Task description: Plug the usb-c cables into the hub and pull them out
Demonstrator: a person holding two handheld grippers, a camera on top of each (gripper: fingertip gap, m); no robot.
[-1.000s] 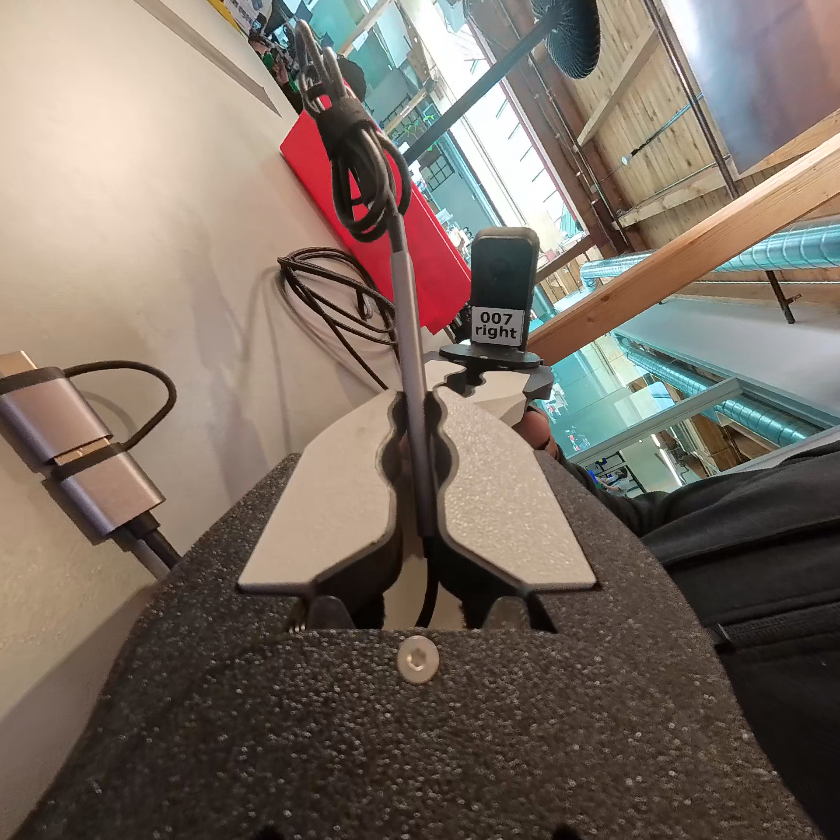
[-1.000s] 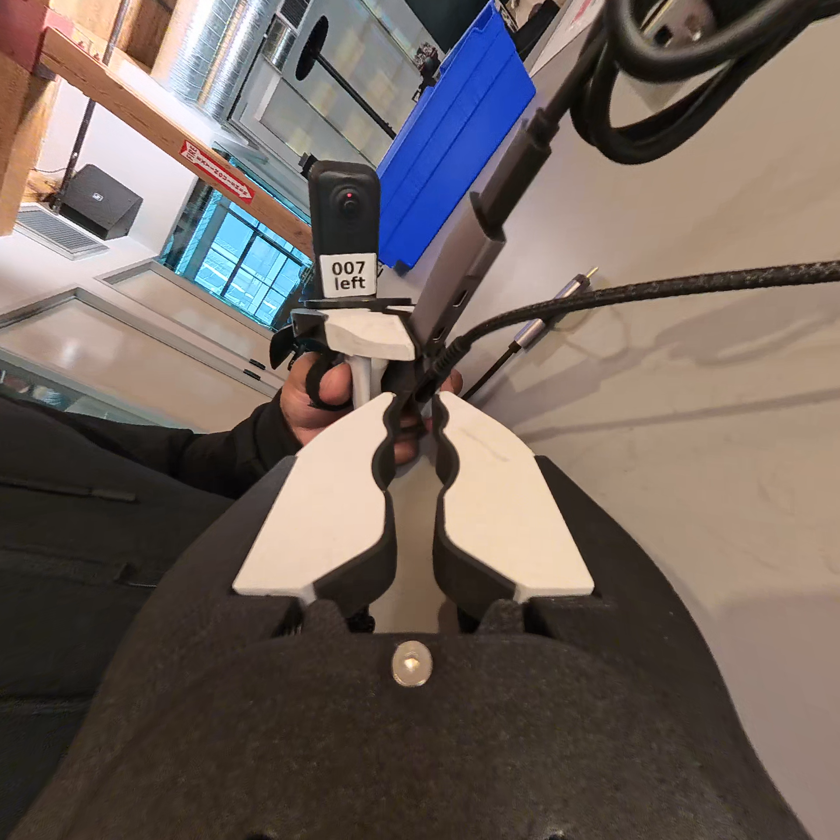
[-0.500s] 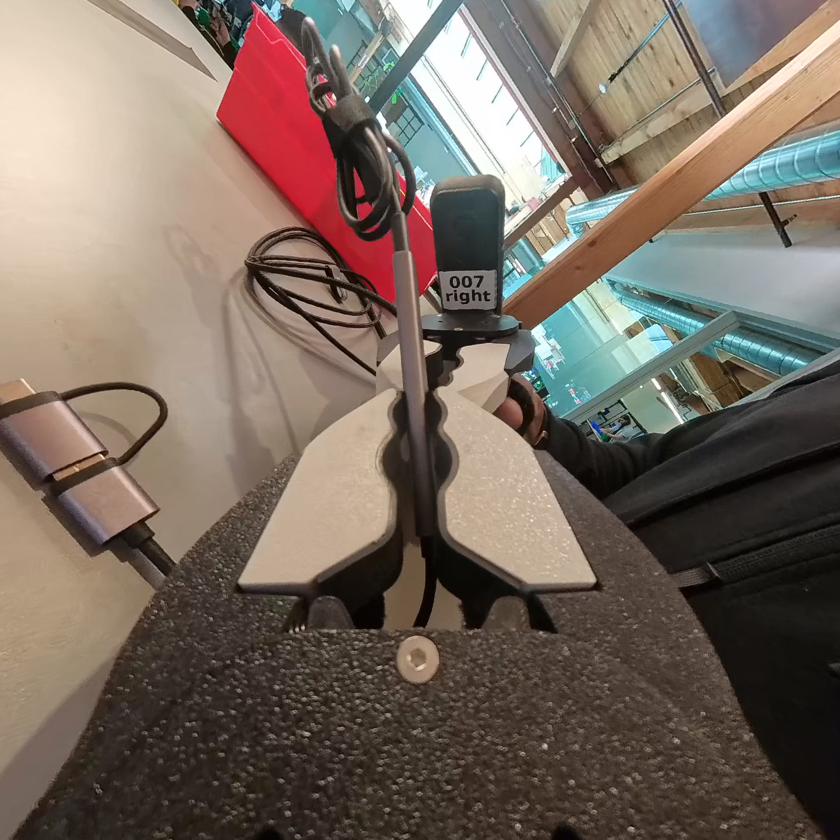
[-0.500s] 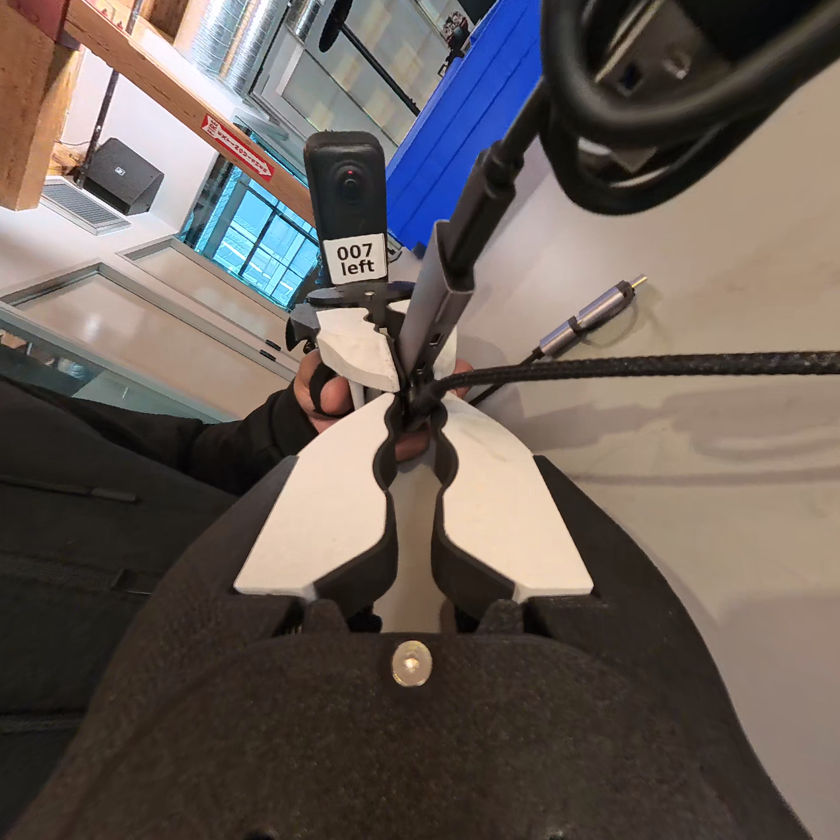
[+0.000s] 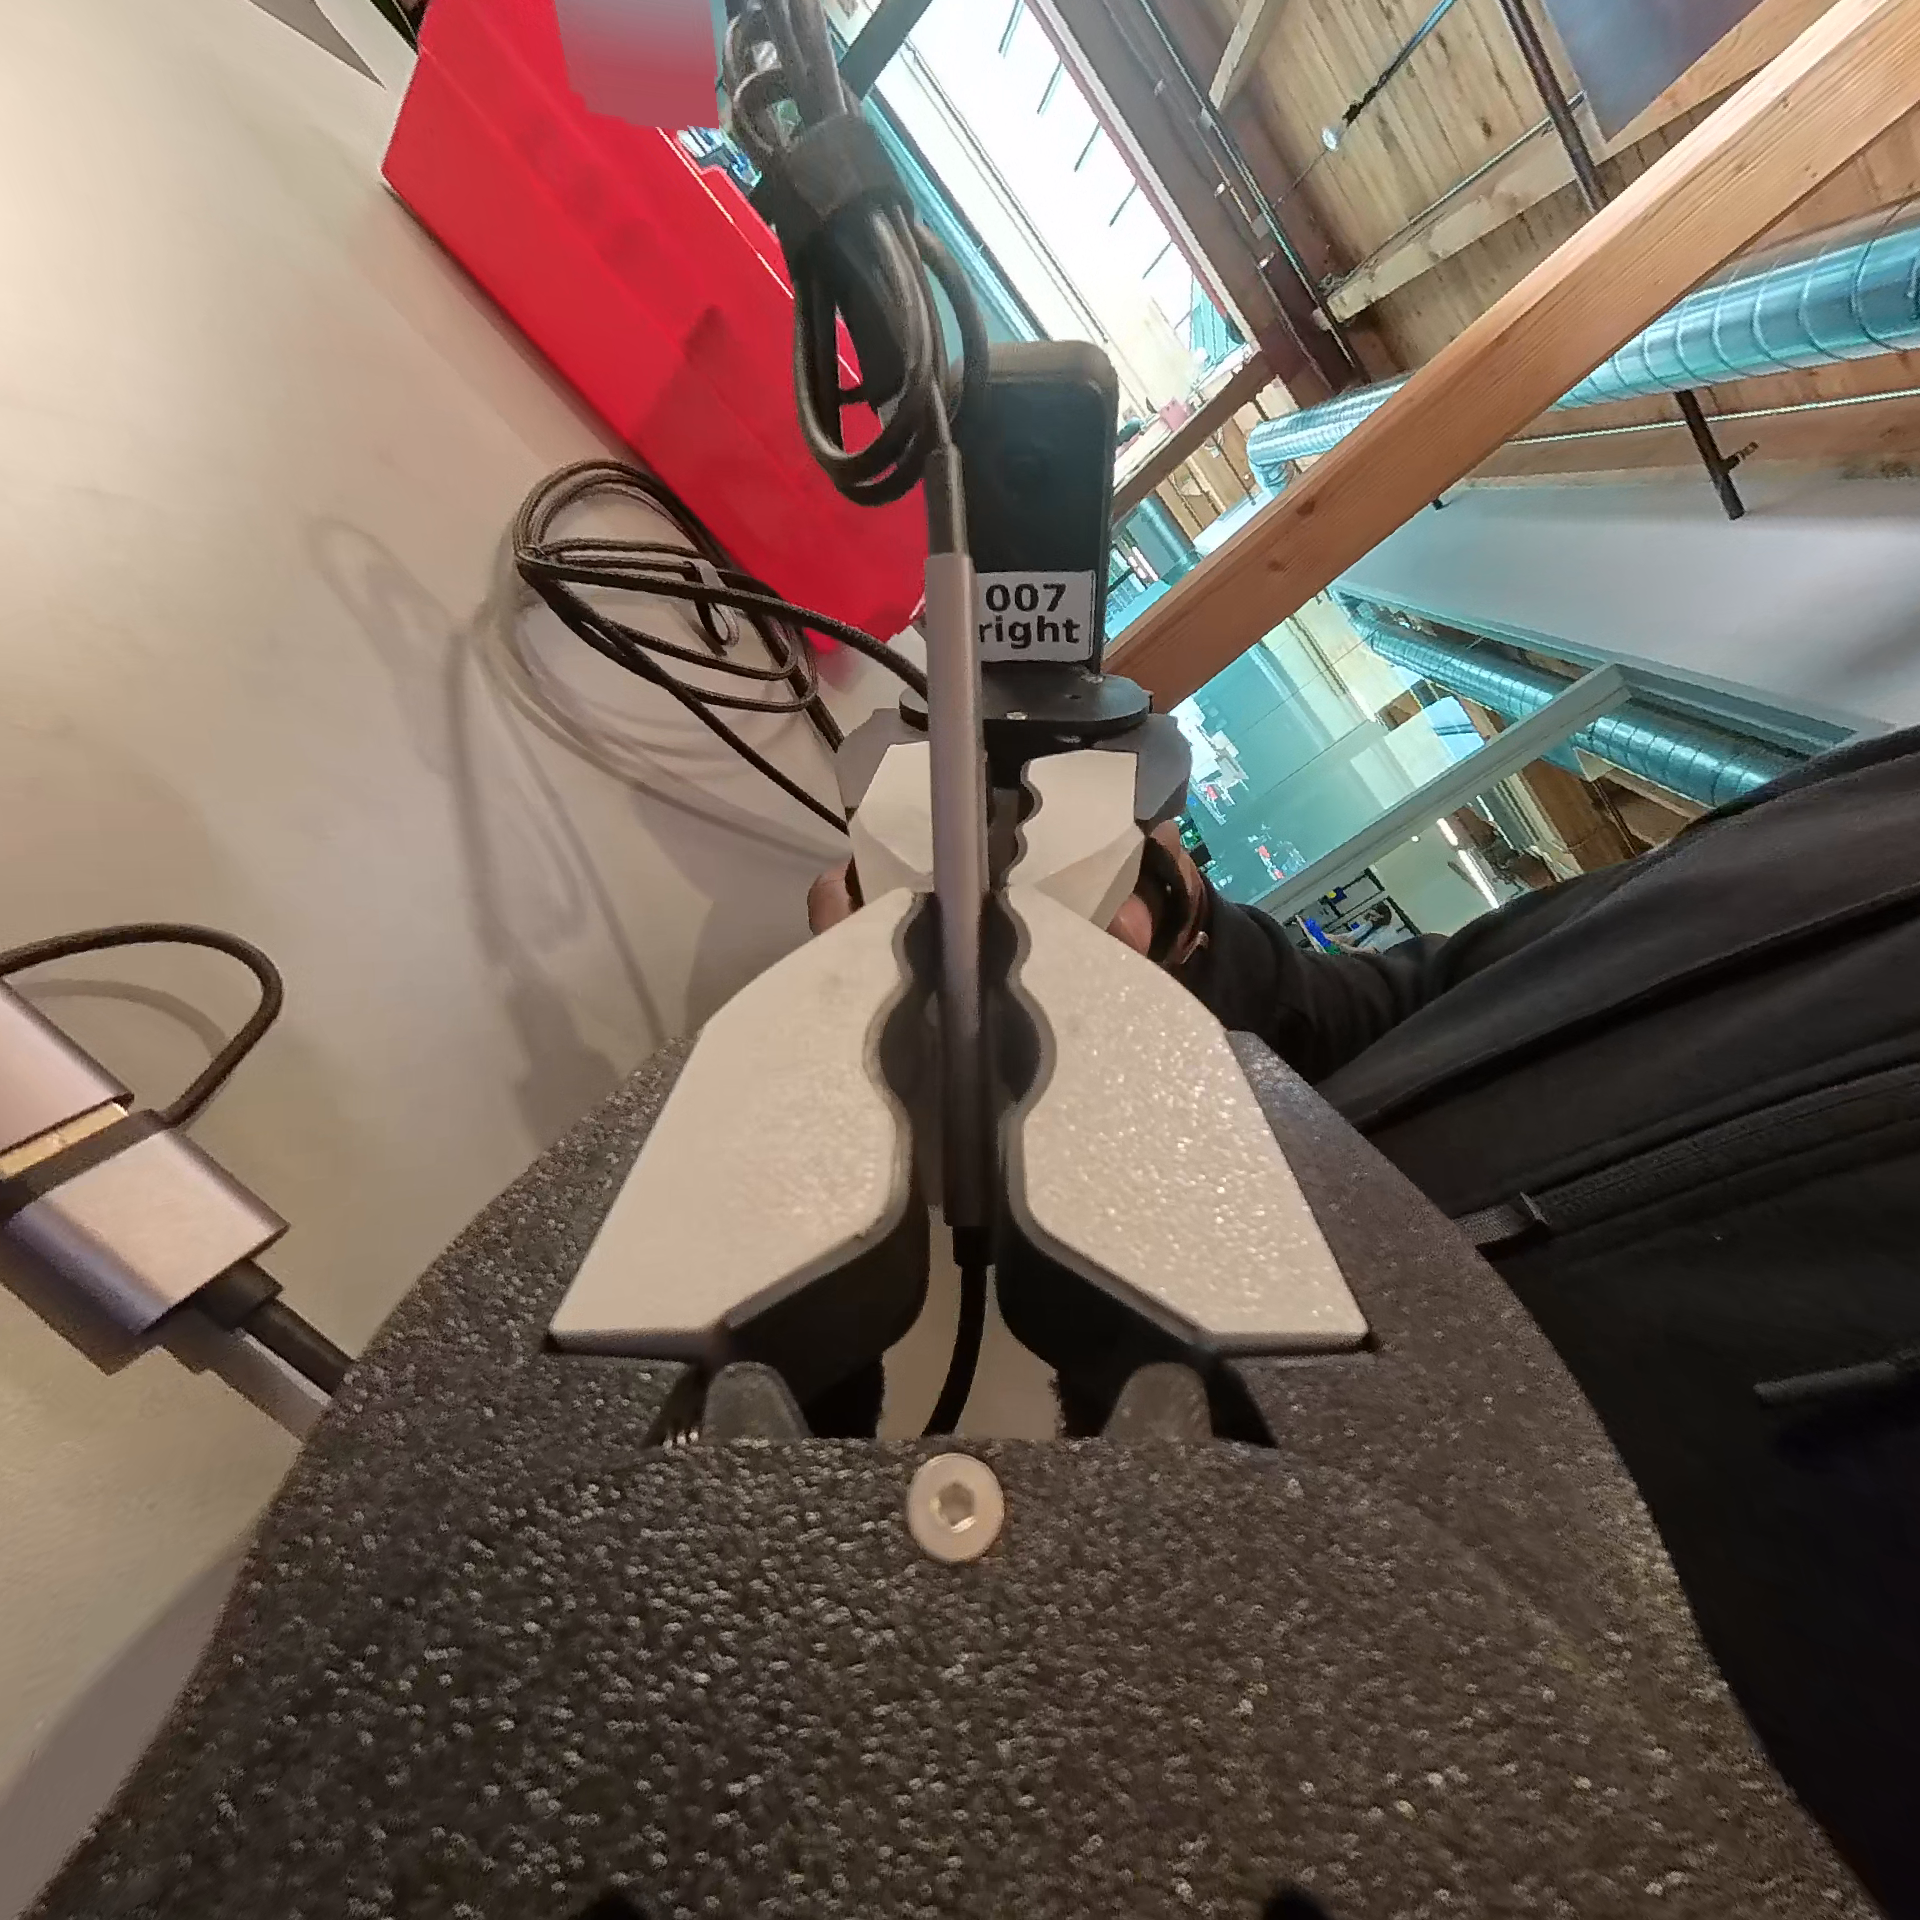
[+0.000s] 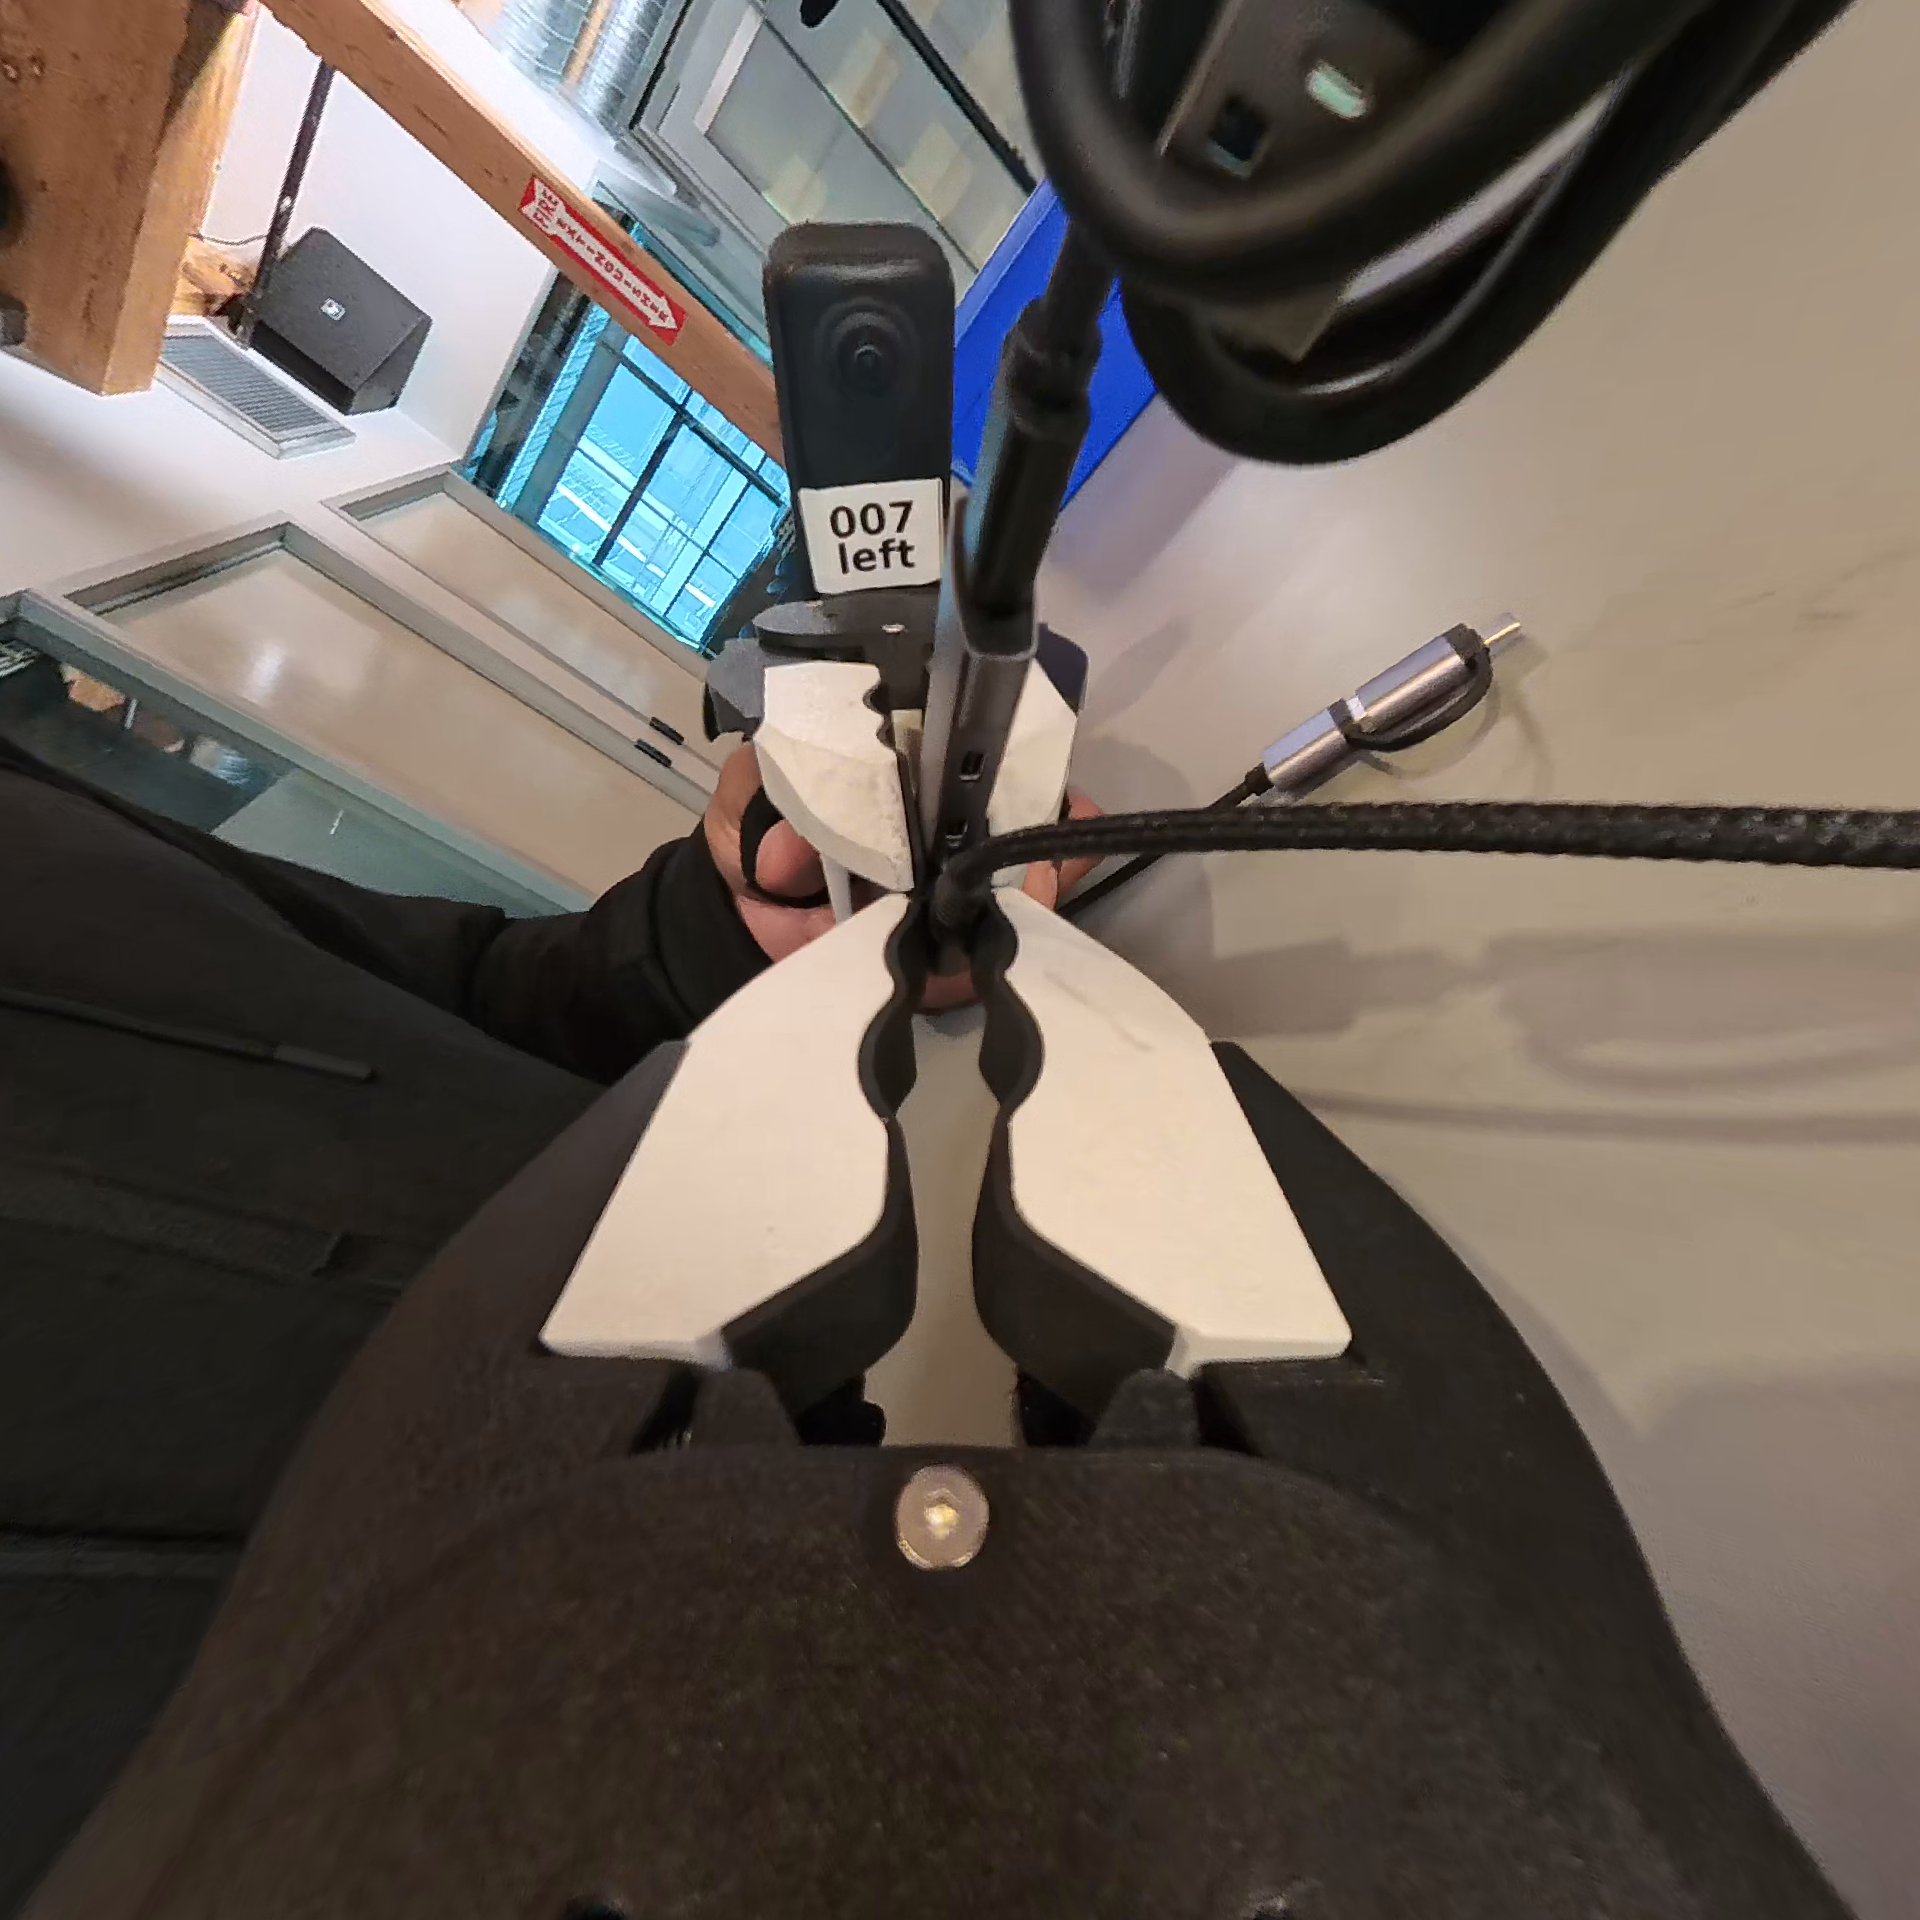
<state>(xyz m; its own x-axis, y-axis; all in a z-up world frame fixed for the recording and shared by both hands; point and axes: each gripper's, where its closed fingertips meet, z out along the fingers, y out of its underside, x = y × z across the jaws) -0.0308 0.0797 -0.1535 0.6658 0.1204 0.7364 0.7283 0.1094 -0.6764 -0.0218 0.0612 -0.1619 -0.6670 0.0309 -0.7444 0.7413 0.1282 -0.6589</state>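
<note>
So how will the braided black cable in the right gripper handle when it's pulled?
The braided cable probably flexes yet holds its curve: it arcs smoothly from the right gripper. Its woven sheath likely grips well. It probably drags its coil.

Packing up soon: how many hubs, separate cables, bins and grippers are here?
hub: 1
cables: 2, braided black cable, grey-plugged cable
bins: 2, red bin, blue bin
grippers: 2, left gripper, right gripper
total: 7

Left wrist view: hub stood at 12 o'clock between the left gripper fingers; right gripper directly behind it. Coiled cable at 11 o'clock on table, bin beyond. Adapter plug at 9 o'clock.
</note>
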